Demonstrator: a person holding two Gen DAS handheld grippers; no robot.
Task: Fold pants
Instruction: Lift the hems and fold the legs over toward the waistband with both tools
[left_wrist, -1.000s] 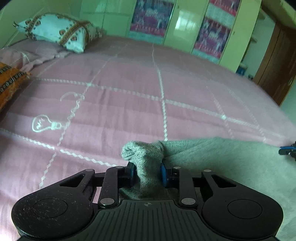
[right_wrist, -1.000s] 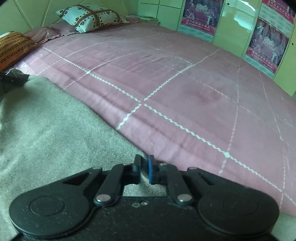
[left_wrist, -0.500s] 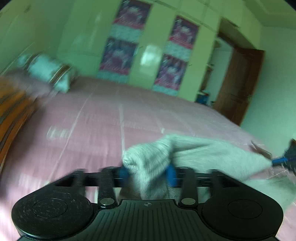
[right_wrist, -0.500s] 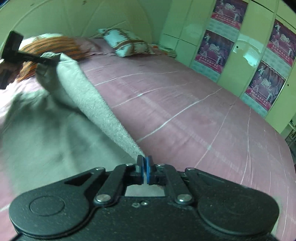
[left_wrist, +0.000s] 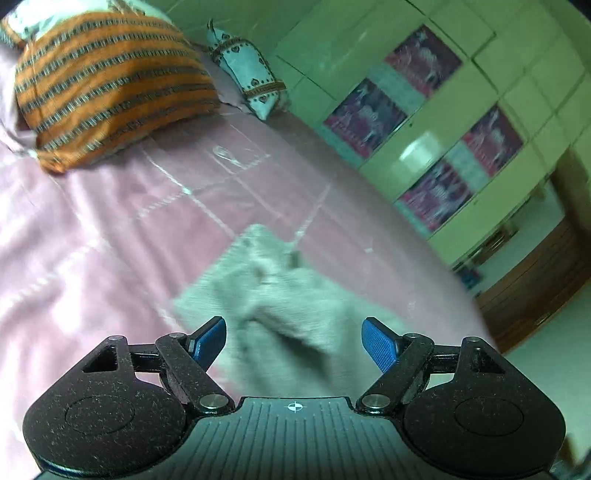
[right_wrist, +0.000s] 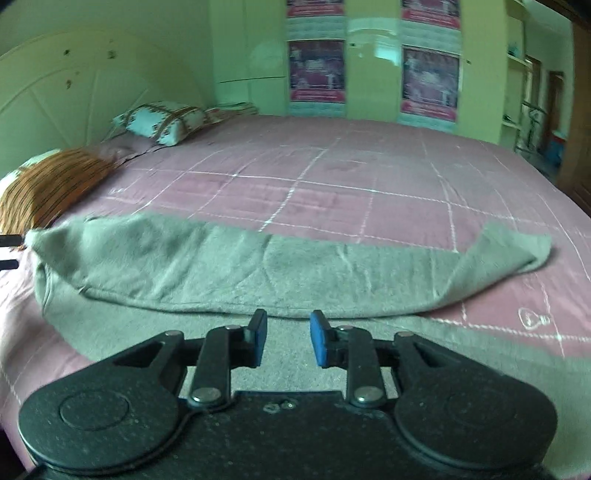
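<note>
Grey pants (right_wrist: 280, 273) lie on the pink bedspread (right_wrist: 332, 177), one half folded over the other lengthwise, with the right end curled up. In the left wrist view the pants (left_wrist: 291, 299) lie blurred just beyond my left gripper (left_wrist: 295, 339), which is open and empty. My right gripper (right_wrist: 288, 336) is open and empty, hovering over the near edge of the pants. The tip of the left gripper (right_wrist: 9, 251) shows at the left edge of the right wrist view, by the pants' left end.
An orange striped pillow (left_wrist: 107, 85) and a white patterned pillow (left_wrist: 251, 85) lie at the head of the bed. Green wardrobes with posters (right_wrist: 428, 81) line the far wall. A wooden door (left_wrist: 546, 280) stands to the right.
Both grippers carried the pants' edge up and over, then opened and let go. The pants now lie folded on the bed. The left gripper has swung toward the pillows.
</note>
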